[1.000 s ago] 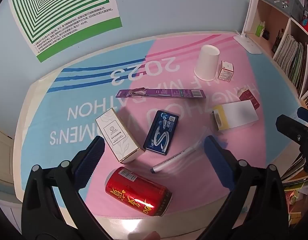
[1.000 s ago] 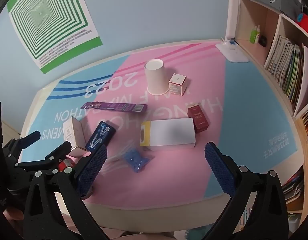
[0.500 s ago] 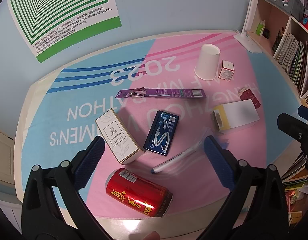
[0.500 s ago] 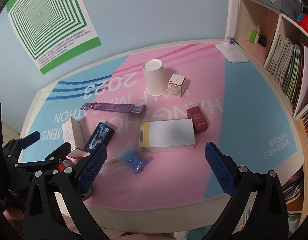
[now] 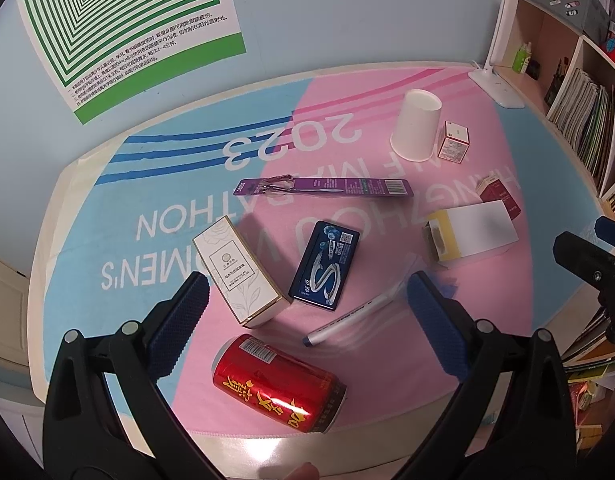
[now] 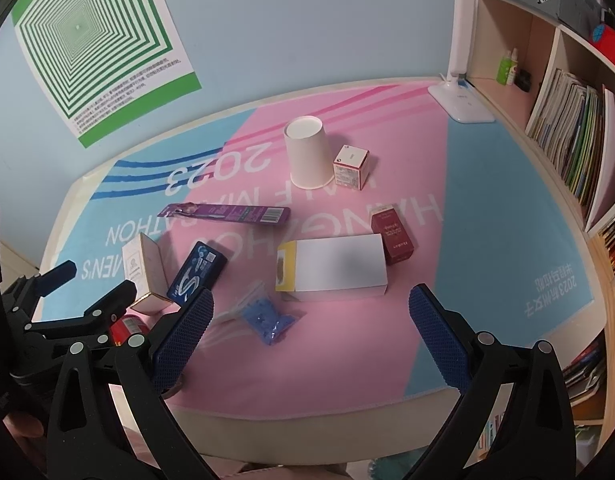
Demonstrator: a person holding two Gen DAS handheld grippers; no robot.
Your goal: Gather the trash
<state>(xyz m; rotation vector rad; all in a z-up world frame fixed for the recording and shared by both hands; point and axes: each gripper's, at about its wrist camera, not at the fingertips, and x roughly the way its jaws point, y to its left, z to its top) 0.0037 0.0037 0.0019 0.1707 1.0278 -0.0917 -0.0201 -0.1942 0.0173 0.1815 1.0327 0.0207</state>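
The left gripper (image 5: 305, 306) hovers wide open and empty over the red can (image 5: 277, 384) lying at the mat's (image 5: 87, 240) near edge. The right gripper (image 6: 309, 316), equally spread and empty, hangs above a blue bag (image 6: 267, 320), hard to make out, beside the white box (image 6: 335, 266).

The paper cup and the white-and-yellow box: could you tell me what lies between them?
In the right wrist view, mostly bare pink mat lies between the paper cup and the white-and-yellow box.
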